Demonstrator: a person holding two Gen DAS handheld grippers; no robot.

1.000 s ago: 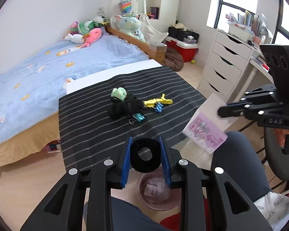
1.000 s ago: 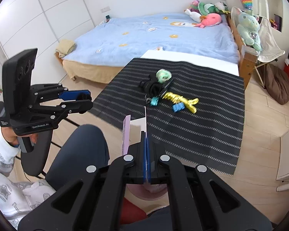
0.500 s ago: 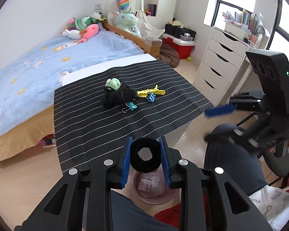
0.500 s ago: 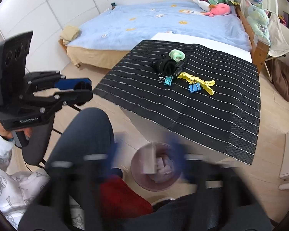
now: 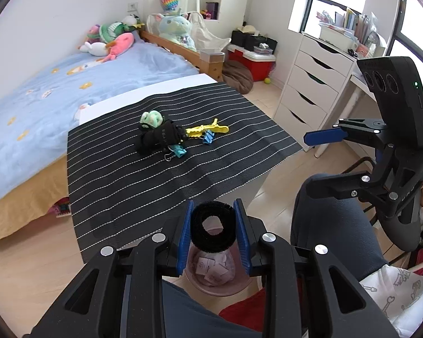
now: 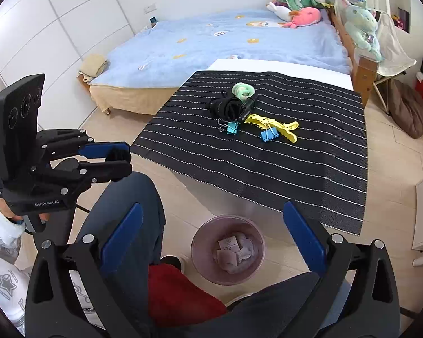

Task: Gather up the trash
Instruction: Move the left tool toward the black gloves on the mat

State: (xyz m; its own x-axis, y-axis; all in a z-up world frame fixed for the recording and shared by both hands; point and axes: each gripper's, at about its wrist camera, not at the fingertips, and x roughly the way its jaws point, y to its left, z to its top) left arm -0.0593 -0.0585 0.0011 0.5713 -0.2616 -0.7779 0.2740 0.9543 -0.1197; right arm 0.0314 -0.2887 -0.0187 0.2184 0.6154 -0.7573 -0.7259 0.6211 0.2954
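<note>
Right wrist view: my right gripper [image 6: 211,242], jaws just opened wide, empty, hangs over the pink bin [image 6: 228,249] beside the table edge. Left gripper [image 5: 213,235] clamps a black fuzzy ring [image 5: 213,230] above that bin.

left gripper [image 5: 213,240]: black plastic frame, blue finger pads, silver round screws
right gripper [image 6: 211,239]: same black frame, blue pads, silver screws on the arms
camera housing [image 6: 14,118]: black box, three round lenses, white "GenRobot.AI" lettering below
trousers [image 6: 132,211]: dark navy
sleeve [image 6: 2,228]: white, grey star print
</note>
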